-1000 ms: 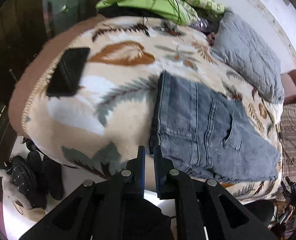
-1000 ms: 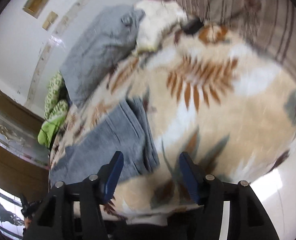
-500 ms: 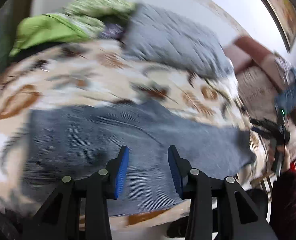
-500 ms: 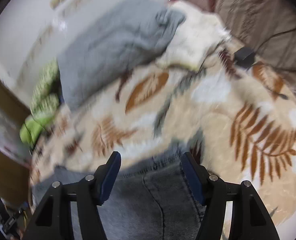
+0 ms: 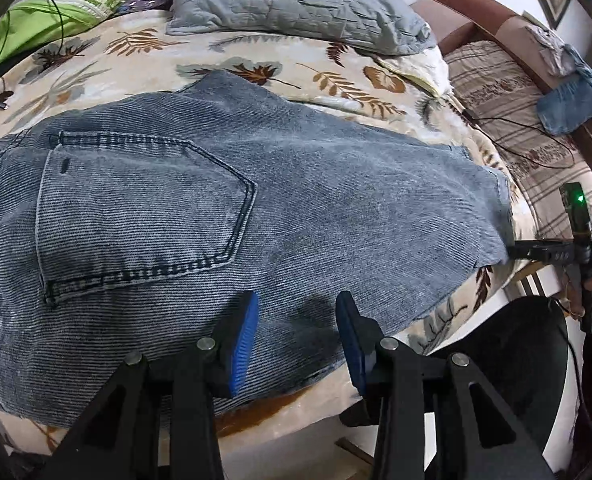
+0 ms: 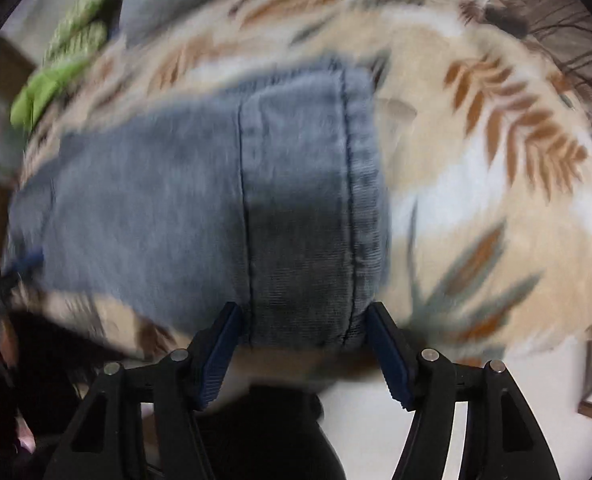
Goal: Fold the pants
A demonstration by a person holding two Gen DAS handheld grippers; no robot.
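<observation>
Folded blue-grey jeans (image 5: pixel 255 184) lie flat across the leaf-print blanket (image 5: pixel 336 80), back pocket (image 5: pixel 135 216) facing up. My left gripper (image 5: pixel 298 332) is open just above the denim's near edge, right of the pocket, nothing pinched between its blue pads. In the blurred right wrist view my right gripper (image 6: pixel 304 344) stands open, wide, over the hem end of the jeans (image 6: pixel 175 200), with the near edge of the denim lying between its fingers. From the left wrist view, the right tool's black finger (image 5: pixel 536 251) meets the hem corner at the far right.
A grey quilted pillow (image 5: pixel 296 0) and green bedding (image 5: pixel 47 12) lie at the back of the bed. A striped sofa (image 5: pixel 508 92) with a blue cloth (image 5: pixel 572 104) and black cables (image 5: pixel 516 128) stands to the right. The bed's edge drops off just below both grippers.
My left gripper went from shut to open and swung right along the jeans, from the waist end to beside the pocket. My right gripper moved from bare blanket onto the hem end.
</observation>
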